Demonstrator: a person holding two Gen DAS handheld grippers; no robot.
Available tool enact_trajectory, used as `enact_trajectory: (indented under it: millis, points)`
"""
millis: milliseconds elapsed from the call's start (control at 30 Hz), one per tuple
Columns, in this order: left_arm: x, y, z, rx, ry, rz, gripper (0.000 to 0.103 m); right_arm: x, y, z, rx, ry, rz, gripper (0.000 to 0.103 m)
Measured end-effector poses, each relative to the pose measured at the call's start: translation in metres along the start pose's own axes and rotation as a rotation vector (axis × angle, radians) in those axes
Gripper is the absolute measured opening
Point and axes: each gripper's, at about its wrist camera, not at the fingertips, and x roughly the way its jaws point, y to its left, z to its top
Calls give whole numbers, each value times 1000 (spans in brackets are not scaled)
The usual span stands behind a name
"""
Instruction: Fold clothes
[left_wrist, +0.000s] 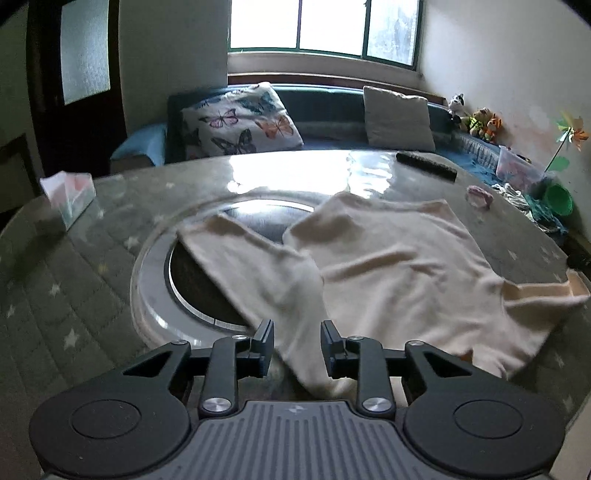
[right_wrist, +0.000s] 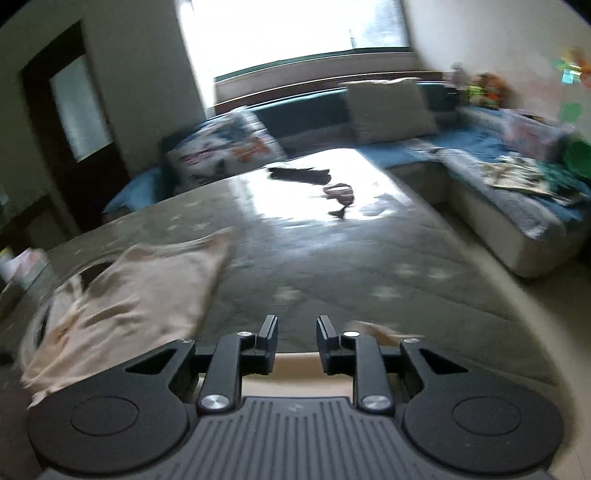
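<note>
Your left tongs (left_wrist: 297, 341) stand apart with nothing clamped, and the near edge of the cream garment (left_wrist: 391, 266) runs through the gap between the two fingers without either pad pressing it. The garment lies spread and wrinkled across the bench (left_wrist: 74, 295), one sleeve-like flap reaching left over the round metal-rimmed inset (left_wrist: 162, 295) in the bench top, the main body lying to the right of it. A tissue box (left_wrist: 70, 197) sits at the far left of the bench, a dark remote (left_wrist: 424, 164) lies near the far edge, and a small pink object (left_wrist: 480, 195) rests just right of the garment's far corner.

Your right tongs (right_wrist: 297, 339) are also spread open and hold nothing; they hang over bare bench surface, near its front edge. In this blurred view the cream garment (right_wrist: 129, 295) lies well to their left, and a small cream scrap of cloth (right_wrist: 373, 328) shows just behind the right finger; whether it touches that finger cannot be told.

Behind the bench, a sofa (left_wrist: 325, 99) carries a butterfly cushion (left_wrist: 240, 122) and a plain cushion (left_wrist: 399, 118).
</note>
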Motion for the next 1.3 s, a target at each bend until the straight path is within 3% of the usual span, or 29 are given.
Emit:
enact_trajectory:
  millis: [300, 400, 467, 533, 867, 900, 1033, 1067, 1300]
  points:
    - [59, -12, 40, 32, -23, -7, 35, 54, 85, 2, -204, 85, 229, 23]
    - [85, -17, 55, 57, -20, -8, 37, 70, 94, -3, -222, 133, 243, 23]
    - [103, -20, 63, 88, -24, -7, 48, 75, 96, -7, -227, 157, 243, 23]
    - [120, -22, 71, 107, -23, -1, 51, 77, 94, -10, -231, 171, 243, 22]
    - [180, -17, 89, 149, 18, -53, 51, 80, 88, -7, -229, 194, 257, 22]
    - [183, -16, 89, 147, 22, -67, 50, 81, 88, -6, -228, 194, 257, 22]
    - [188, -13, 90, 121, 31, -122, 10, 82, 87, -6, -225, 197, 260, 22]
    - [187, -13, 91, 114, 25, -128, 5, 82, 87, -5, -224, 198, 260, 22]
    - [147, -41, 84, 180, -67, -253, 0, 82, 87, -6, -219, 197, 265, 23]
